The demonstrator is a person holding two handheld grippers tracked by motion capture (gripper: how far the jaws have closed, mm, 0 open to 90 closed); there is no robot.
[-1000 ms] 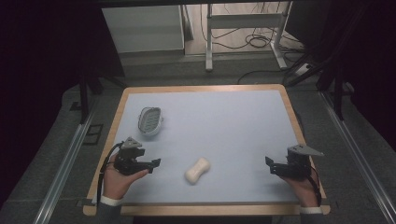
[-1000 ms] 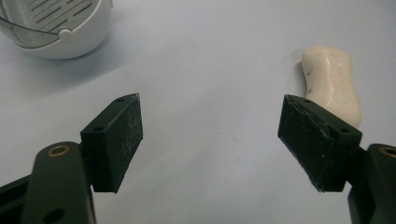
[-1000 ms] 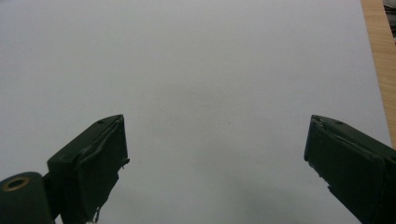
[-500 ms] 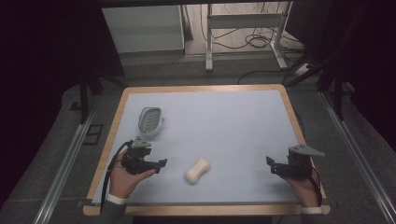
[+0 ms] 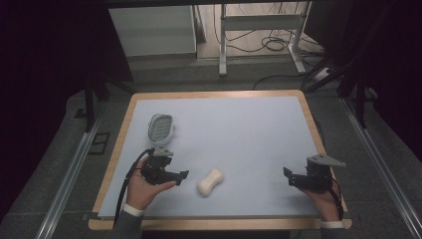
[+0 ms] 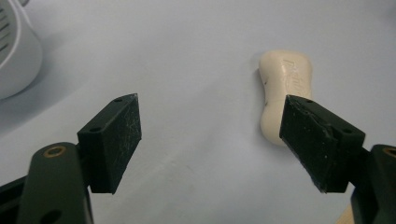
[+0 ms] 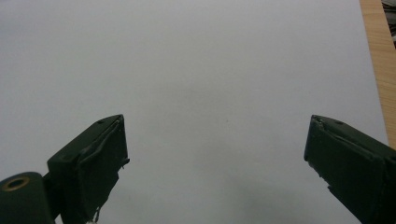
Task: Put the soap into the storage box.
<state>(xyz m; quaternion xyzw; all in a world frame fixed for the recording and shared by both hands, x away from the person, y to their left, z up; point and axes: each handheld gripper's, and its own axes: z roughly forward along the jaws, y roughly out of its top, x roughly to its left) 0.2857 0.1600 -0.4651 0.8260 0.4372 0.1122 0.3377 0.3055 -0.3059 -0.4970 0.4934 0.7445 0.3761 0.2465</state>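
Cream soap bar (image 5: 210, 181), waisted, embossed, lying flat on mat, near front edge.

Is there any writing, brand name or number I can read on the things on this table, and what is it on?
Soap bar: raised lettering is pressed into its top, seen in the left gripper view, but it is too faint and foreshortened to read.
White slotted dish: no text visible.
Left tongs and right tongs: black jaws, set wide apart, carry no label or number.
Table: no marks or signs.
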